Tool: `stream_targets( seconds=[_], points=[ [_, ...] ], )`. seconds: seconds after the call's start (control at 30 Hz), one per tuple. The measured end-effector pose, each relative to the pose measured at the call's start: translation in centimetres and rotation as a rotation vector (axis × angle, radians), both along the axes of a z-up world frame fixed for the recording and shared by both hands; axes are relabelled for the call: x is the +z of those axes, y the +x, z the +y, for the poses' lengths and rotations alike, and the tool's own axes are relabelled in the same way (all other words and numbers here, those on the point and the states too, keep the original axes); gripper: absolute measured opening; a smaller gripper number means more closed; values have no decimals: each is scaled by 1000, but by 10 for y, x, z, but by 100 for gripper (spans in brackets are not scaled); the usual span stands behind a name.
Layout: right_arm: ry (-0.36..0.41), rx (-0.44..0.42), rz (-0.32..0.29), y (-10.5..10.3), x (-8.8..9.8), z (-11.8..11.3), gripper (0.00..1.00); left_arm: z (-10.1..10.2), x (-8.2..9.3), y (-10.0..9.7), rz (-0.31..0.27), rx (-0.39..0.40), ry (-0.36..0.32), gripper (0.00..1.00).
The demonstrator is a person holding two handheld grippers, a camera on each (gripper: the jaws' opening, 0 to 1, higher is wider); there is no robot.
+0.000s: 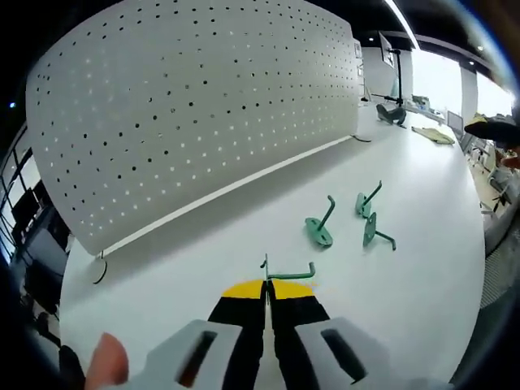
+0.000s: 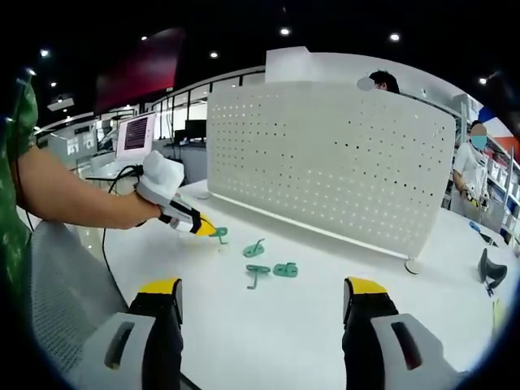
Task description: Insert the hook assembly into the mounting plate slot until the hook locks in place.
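Note:
My left gripper (image 1: 266,286) is shut on a green hook (image 1: 290,275), whose rod sticks out to the right just above the white table (image 1: 422,292). Three more green hooks (image 1: 319,228) (image 1: 366,201) (image 1: 376,235) lie on the table beyond it. The white perforated mounting plate (image 1: 195,106) stands upright behind them. In the right gripper view my right gripper (image 2: 262,296) is open and holds nothing. The left gripper (image 2: 203,227) comes in from the left there with the held hook (image 2: 218,234), near the loose hooks (image 2: 254,247) (image 2: 257,273) (image 2: 286,269) and in front of the plate (image 2: 325,171).
A person's arm (image 2: 73,199) reaches in from the left. A black object (image 2: 490,272) sits at the table's right end, past the plate's foot (image 2: 411,266). Two people stand behind the plate. A monitor (image 2: 135,136) and cables lie at the far left.

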State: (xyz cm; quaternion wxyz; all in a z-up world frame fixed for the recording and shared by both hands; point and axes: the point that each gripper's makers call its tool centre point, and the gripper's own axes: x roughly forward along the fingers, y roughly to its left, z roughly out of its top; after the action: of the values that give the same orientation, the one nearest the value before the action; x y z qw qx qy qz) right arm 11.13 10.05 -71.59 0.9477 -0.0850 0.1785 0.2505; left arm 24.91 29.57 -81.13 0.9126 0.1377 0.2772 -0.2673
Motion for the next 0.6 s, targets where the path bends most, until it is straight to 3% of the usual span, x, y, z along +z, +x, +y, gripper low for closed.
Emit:
stream_targets(
  seconds=[0.4, 0.6],
  points=[
    [43, -2, 1, 1, 7, 4, 80, -22, 57, -6, -115, -35, -91, 2],
    [47, 3, -5, 1, 10, 7, 80, -27, 73, -9, -148, -47, -107, 2]
  ],
)
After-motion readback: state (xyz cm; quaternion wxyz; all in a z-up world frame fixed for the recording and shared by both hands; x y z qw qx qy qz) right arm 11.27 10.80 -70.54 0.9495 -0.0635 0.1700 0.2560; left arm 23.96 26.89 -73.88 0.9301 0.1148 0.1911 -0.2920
